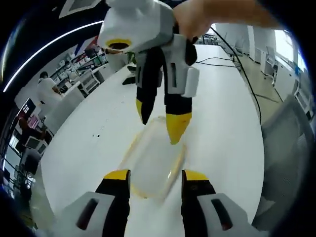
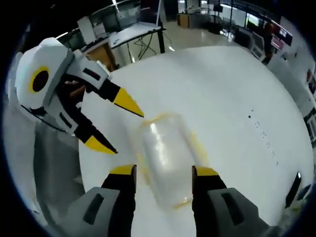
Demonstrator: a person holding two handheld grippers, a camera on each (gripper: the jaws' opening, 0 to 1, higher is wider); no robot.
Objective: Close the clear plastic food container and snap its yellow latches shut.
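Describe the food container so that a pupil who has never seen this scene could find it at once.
Find the long white table. The container lies on it between both grippers' yellow-tipped fingers. It is a clear rounded box with yellow trim along its edges.

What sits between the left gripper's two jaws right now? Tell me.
The clear container with its yellow latches lies on the white table between the open left gripper jaws, seen in the left gripper view.

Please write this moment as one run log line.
clear plastic food container with yellow latches: on white table | left gripper: open | right gripper: open
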